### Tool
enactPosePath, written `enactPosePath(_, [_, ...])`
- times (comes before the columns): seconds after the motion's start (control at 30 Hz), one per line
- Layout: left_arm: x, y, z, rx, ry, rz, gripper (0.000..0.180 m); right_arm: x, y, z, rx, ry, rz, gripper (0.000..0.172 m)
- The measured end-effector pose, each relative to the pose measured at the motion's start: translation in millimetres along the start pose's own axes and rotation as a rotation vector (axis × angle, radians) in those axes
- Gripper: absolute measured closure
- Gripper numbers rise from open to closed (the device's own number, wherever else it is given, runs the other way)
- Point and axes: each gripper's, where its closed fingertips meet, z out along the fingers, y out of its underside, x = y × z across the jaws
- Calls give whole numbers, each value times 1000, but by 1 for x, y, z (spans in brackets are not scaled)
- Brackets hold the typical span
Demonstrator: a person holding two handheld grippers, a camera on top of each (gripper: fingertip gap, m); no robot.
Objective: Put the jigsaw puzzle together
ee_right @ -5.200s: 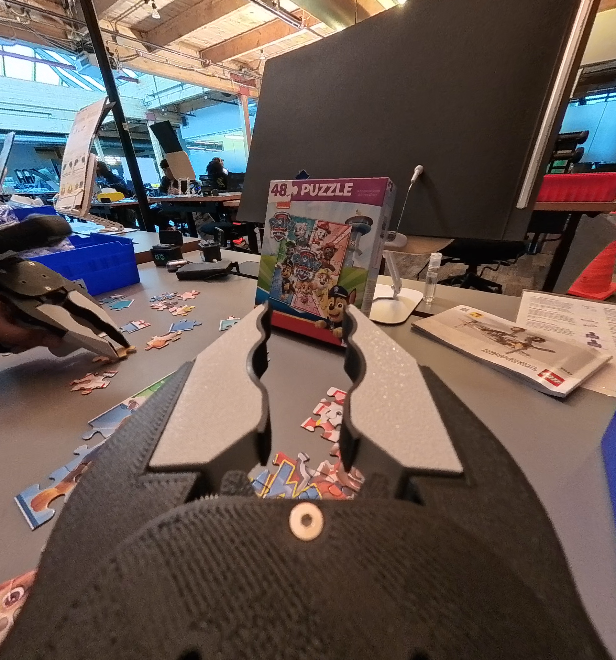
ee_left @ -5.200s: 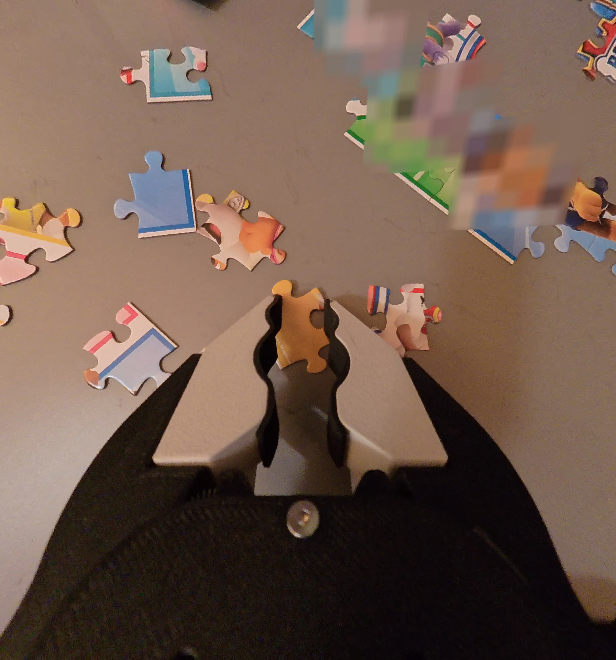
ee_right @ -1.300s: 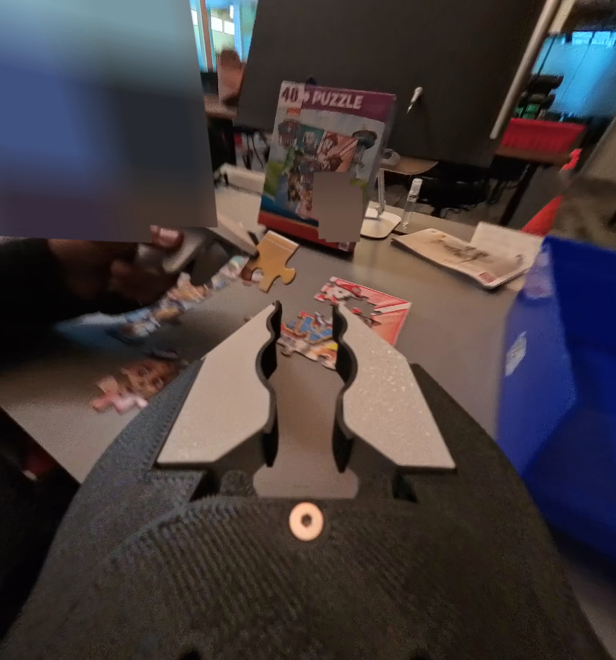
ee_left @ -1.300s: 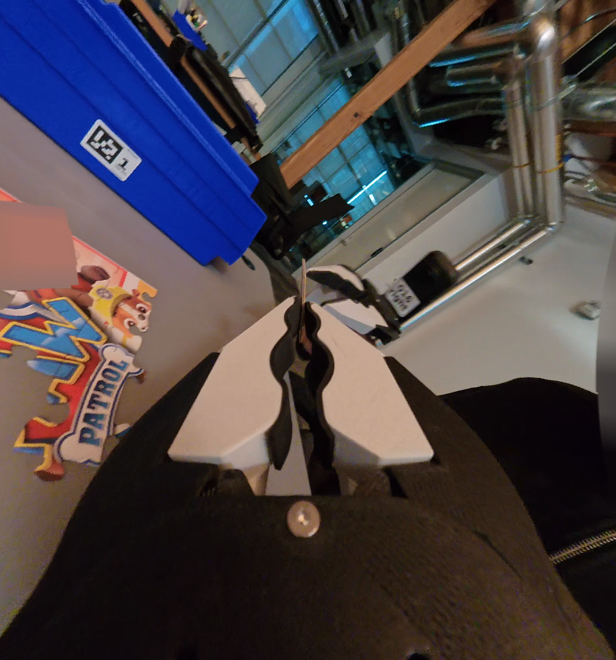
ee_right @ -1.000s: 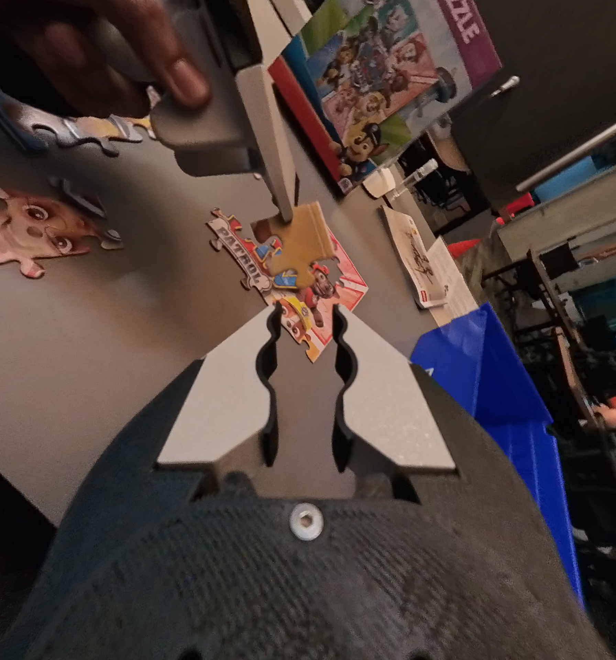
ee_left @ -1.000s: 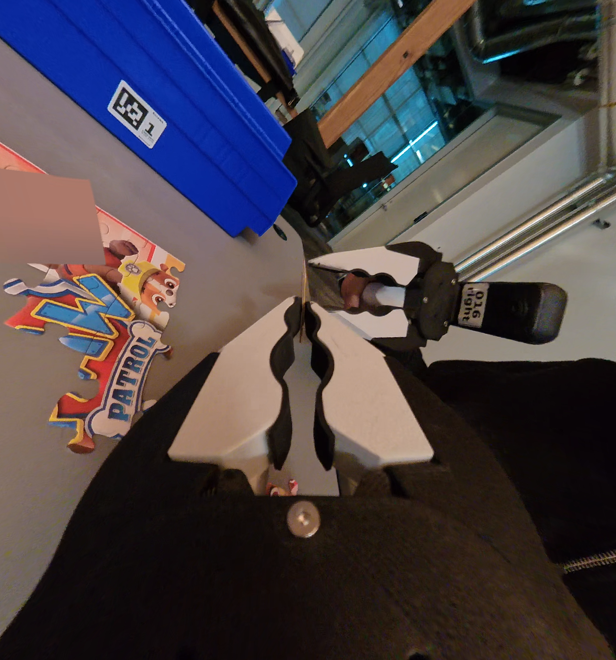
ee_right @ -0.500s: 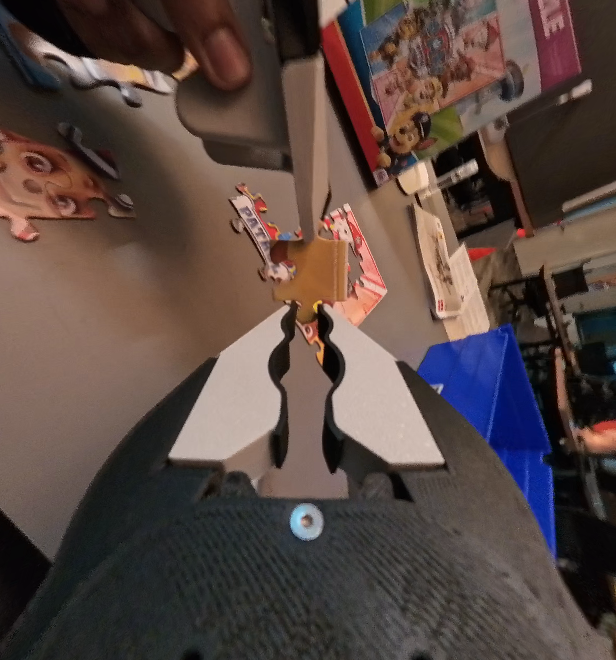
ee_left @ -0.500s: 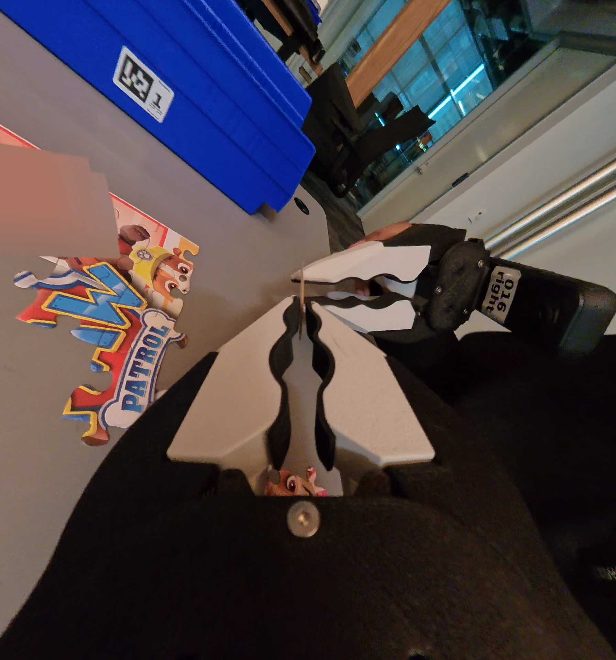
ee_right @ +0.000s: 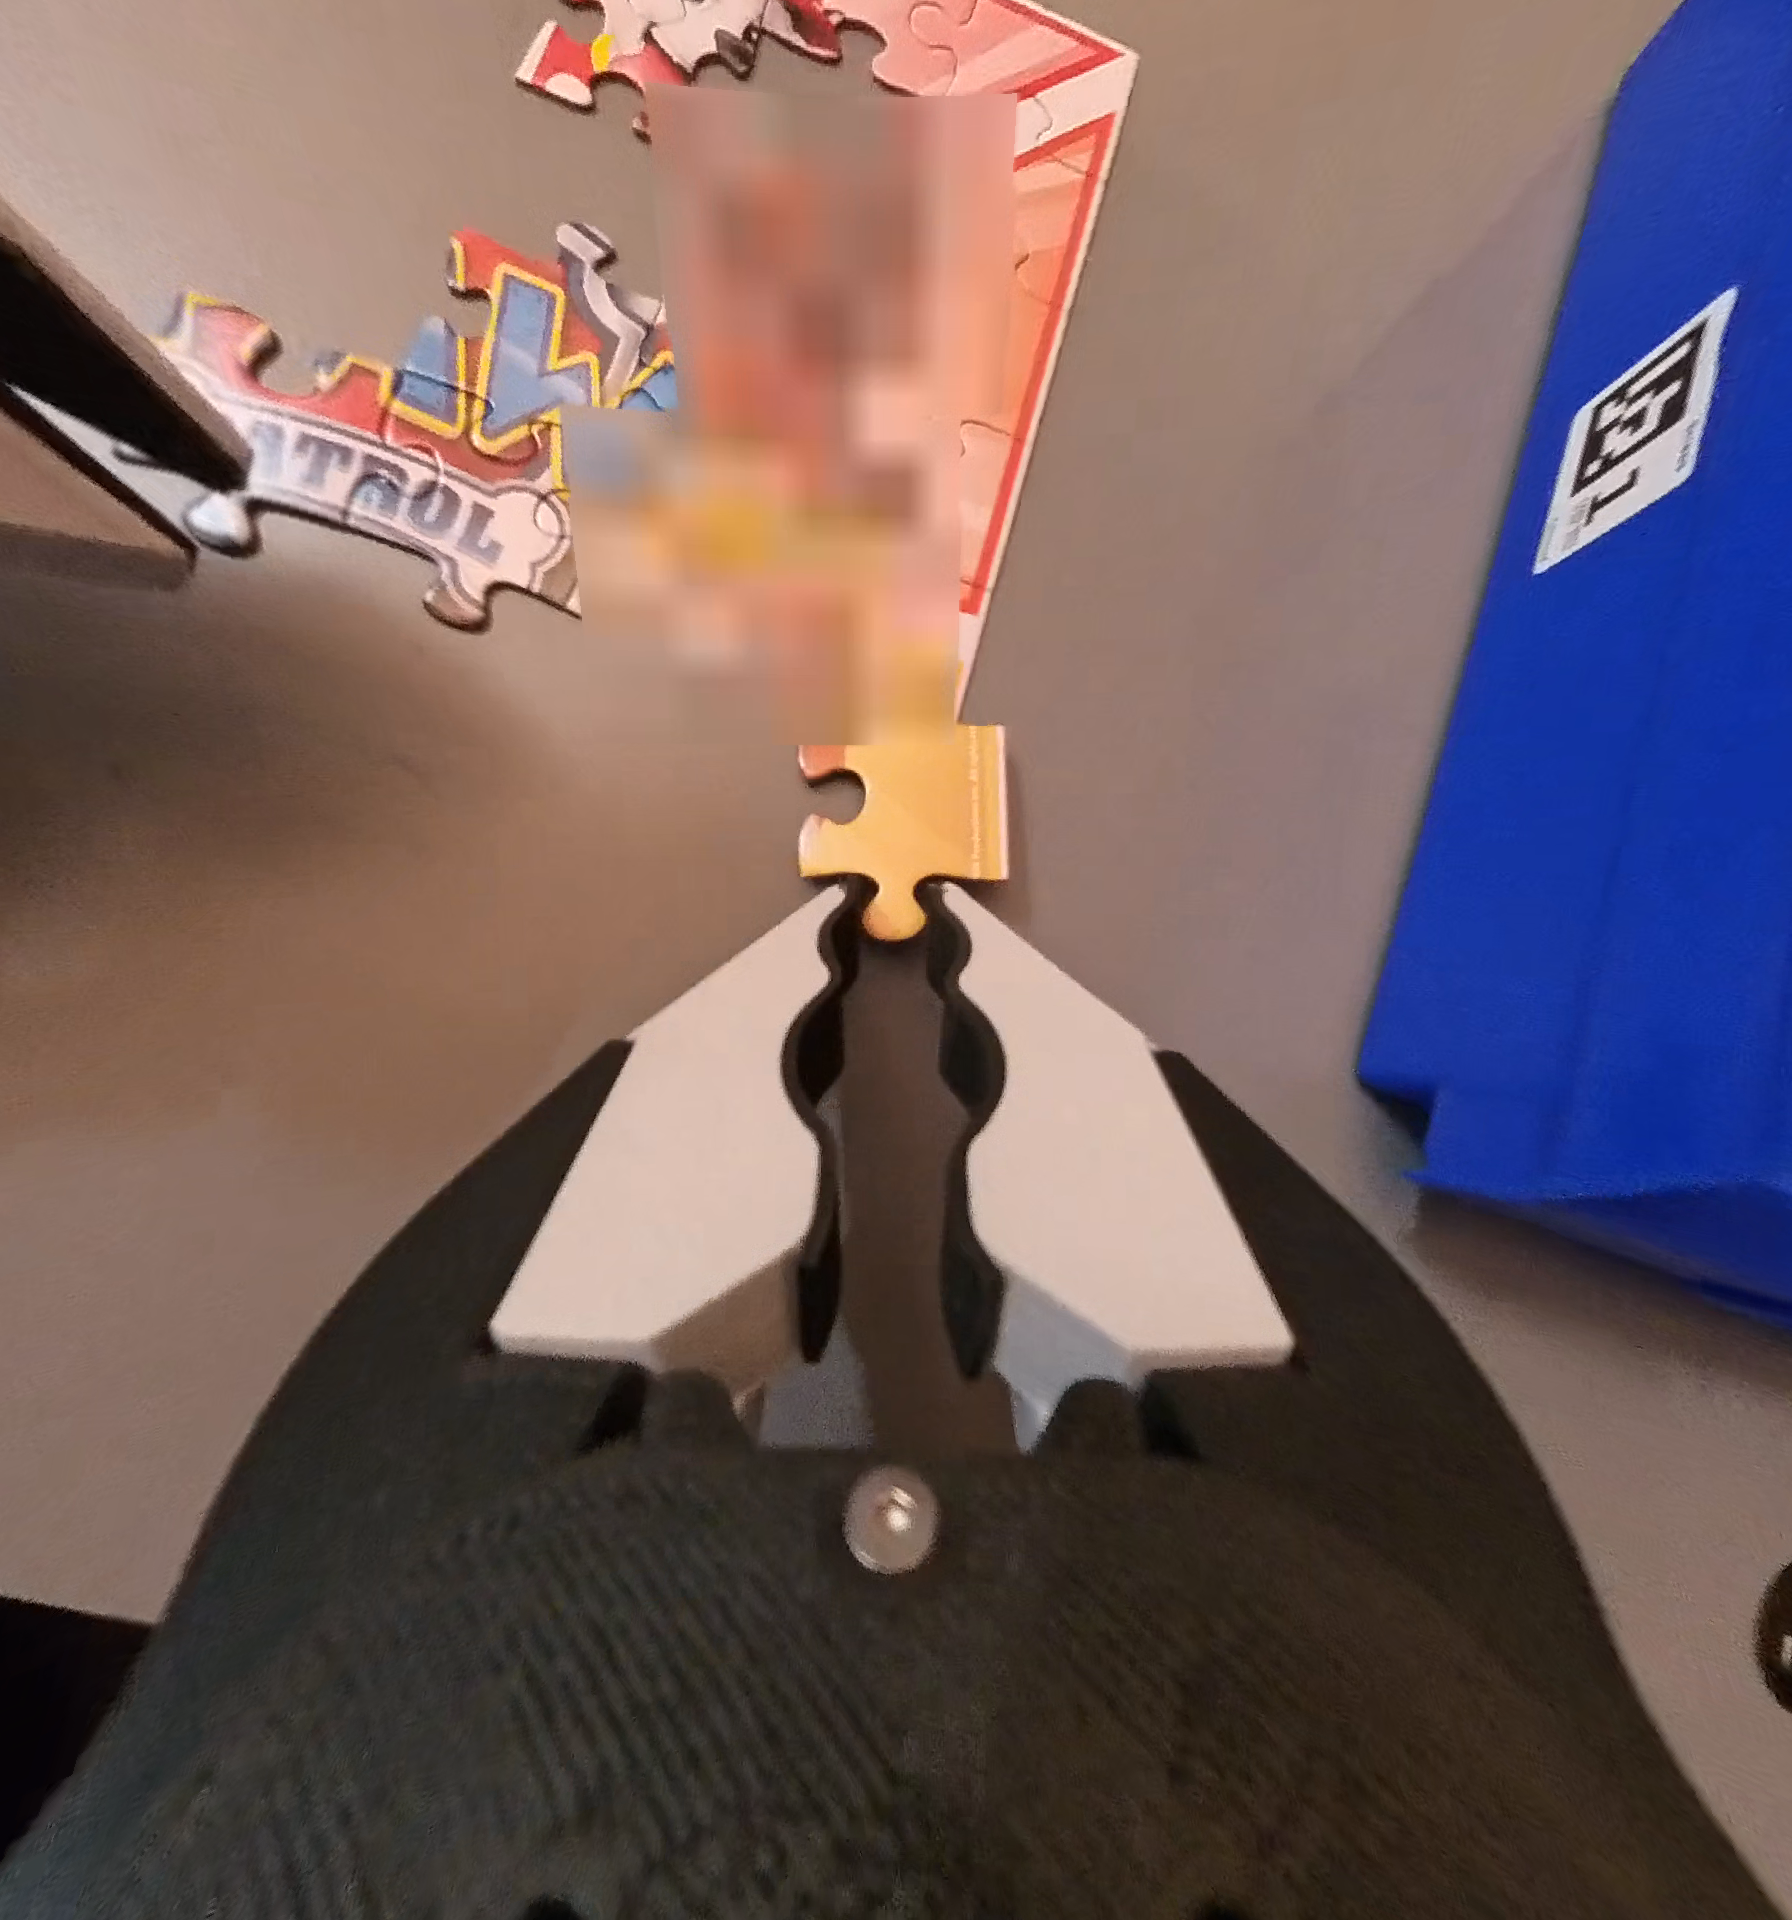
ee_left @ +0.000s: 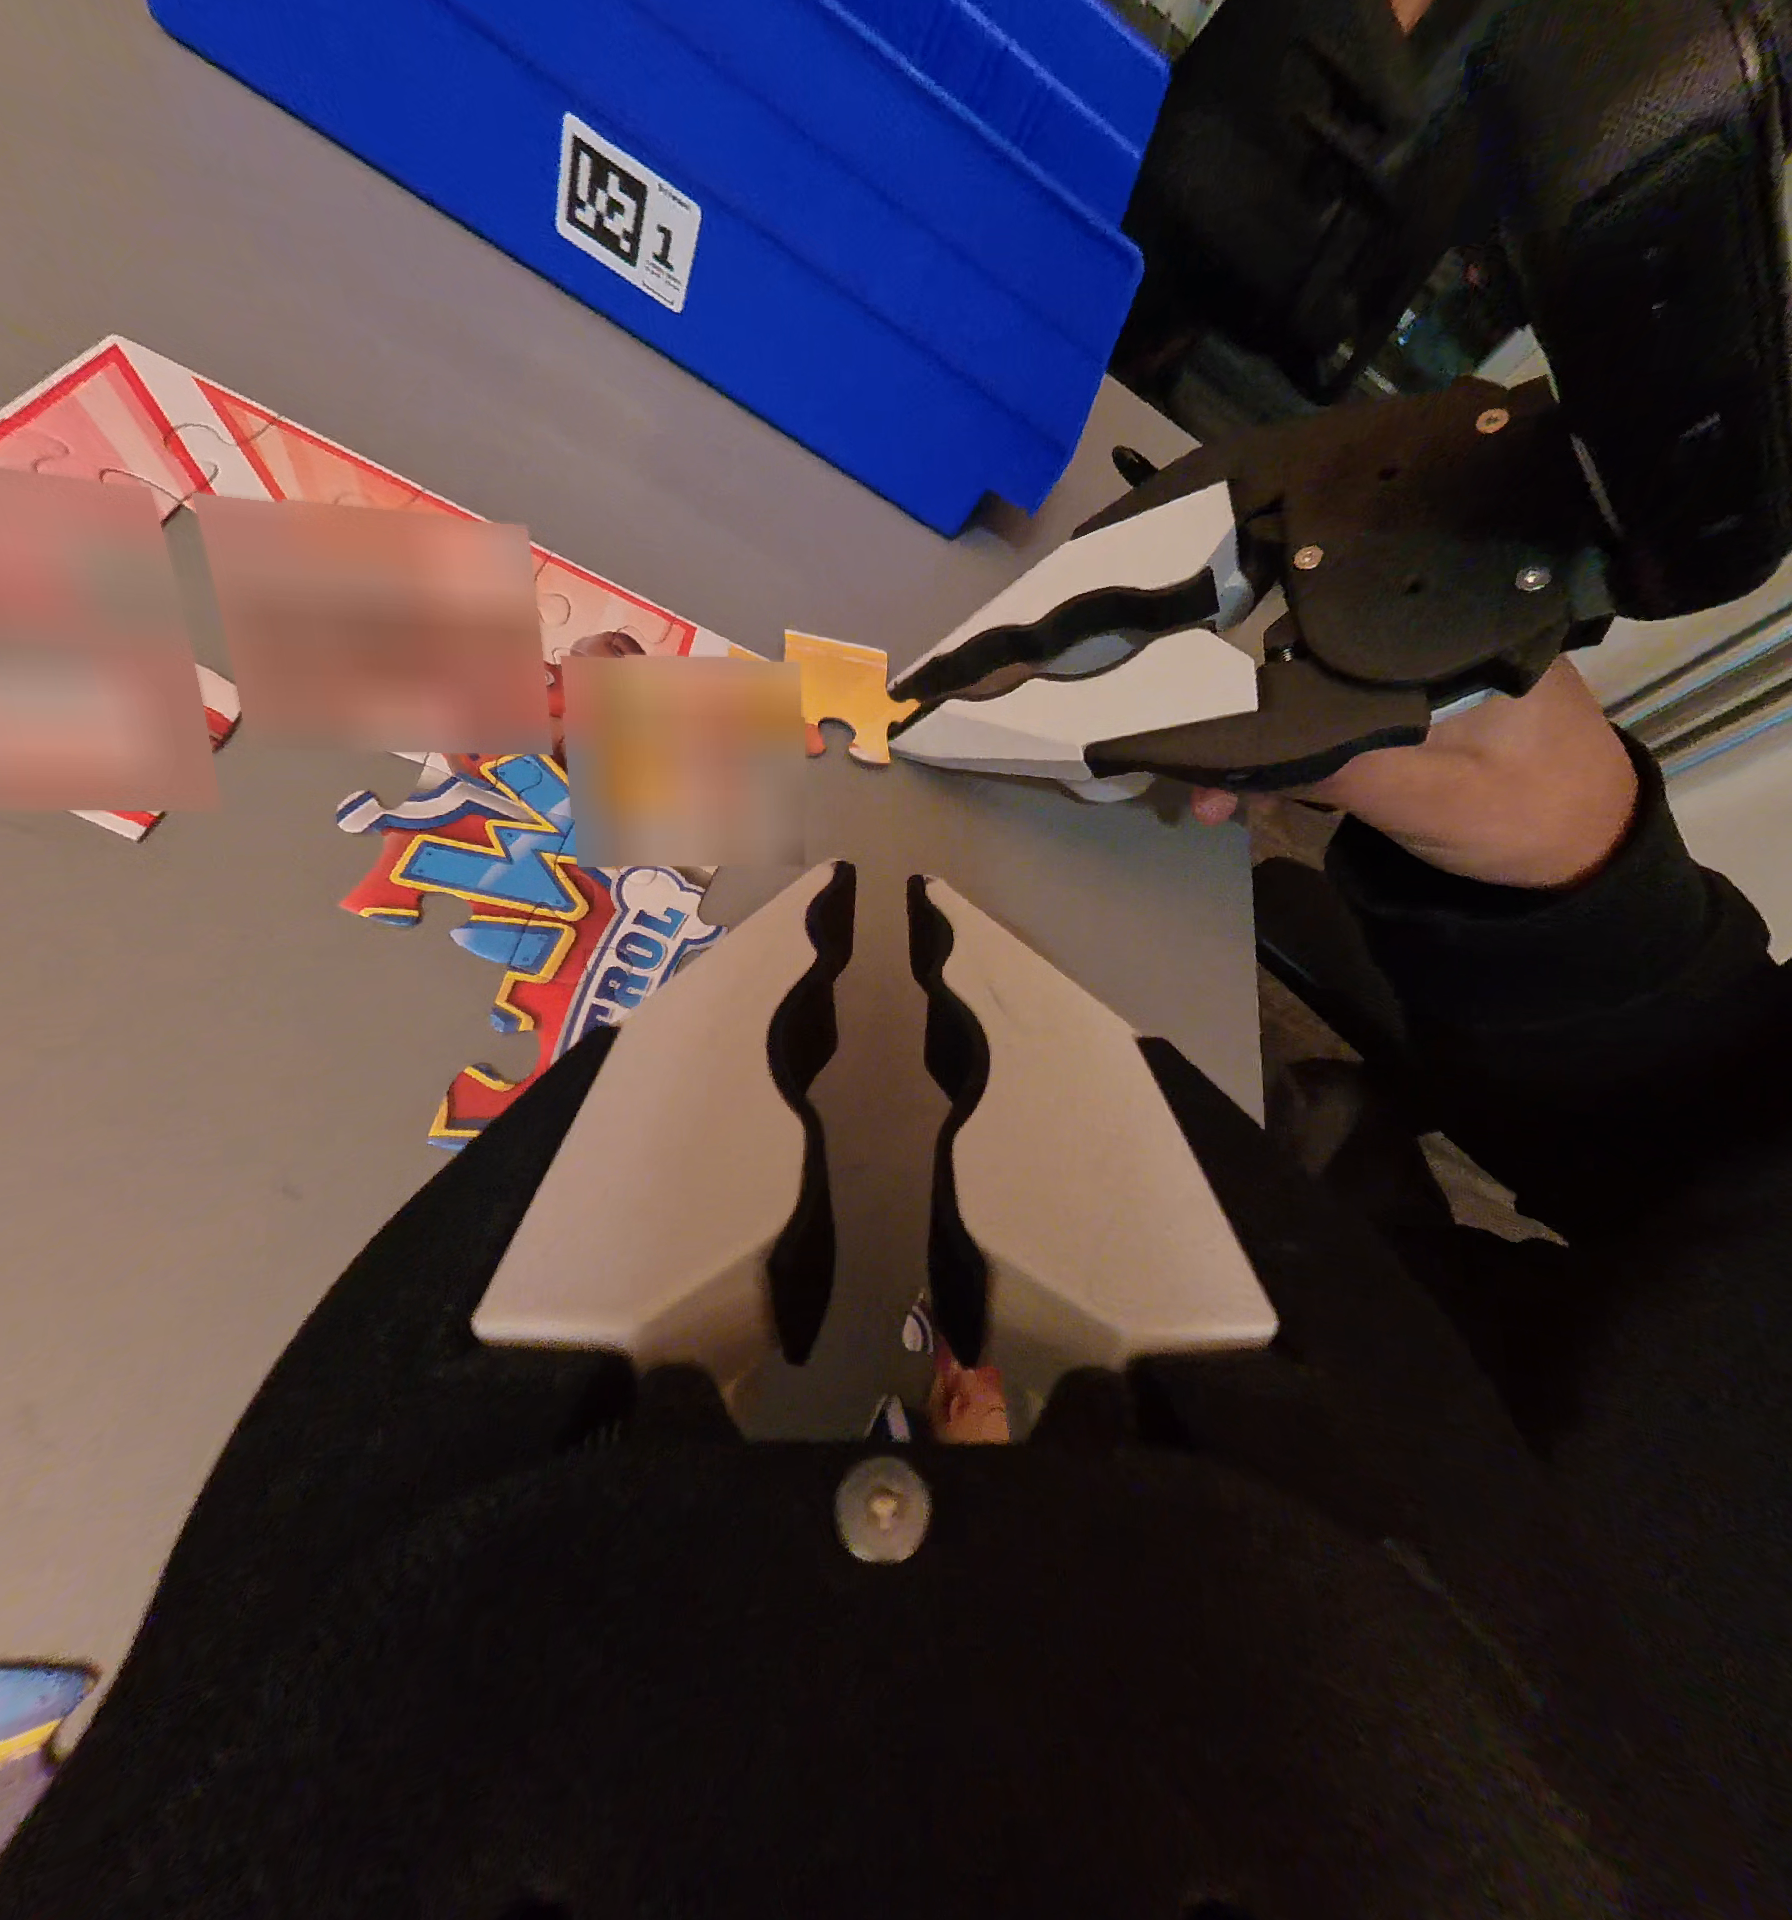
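Right gripper (ee_right: 890, 914) pinched the knob of a yellow puzzle piece (ee_right: 923, 805) at the corner of the joined puzzle section (ee_right: 1053, 312) on the grey table (ee_right: 248, 831); left gripper (ee_left: 879, 883) slightly parted, bare, just beside.

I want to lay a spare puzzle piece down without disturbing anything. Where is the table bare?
Bare grey table lies left of the right gripper and its yellow piece, below the logo cluster. A narrower strip runs between the red-bordered section and blue bin. The assembled puzzle area is crowded.
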Motion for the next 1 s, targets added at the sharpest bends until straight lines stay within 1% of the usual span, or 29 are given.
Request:
enactPosePath(0.33, [2, 0, -1, 5, 14, -12, 174, -10, -2, 0, -20, -34, 60, 162])
enactPosePath(0.5, [2, -1, -1, 7, 14, -14, 175, -13, -3, 0, -23, -47, 58, 153])
enactPosePath(0.57, [2, -1, -2, 7, 16, -15, 175, -12, -3, -2, -15, -44, 48, 152])
enactPosePath(0.7, [2, 0, -1, 7, 18, -15, 175, -10, -11, -4, 37, -47, 22, 155])
enactPosePath(0.83, [3, 0, 0, 6, 21, -12, 175, -3, -25, 2, 106, -76, 21, 169])
enactPosePath(1.0, [-2, 0, -1, 5, 2, -12, 175, -2, -25, 17, 75, -111, 35, 172])
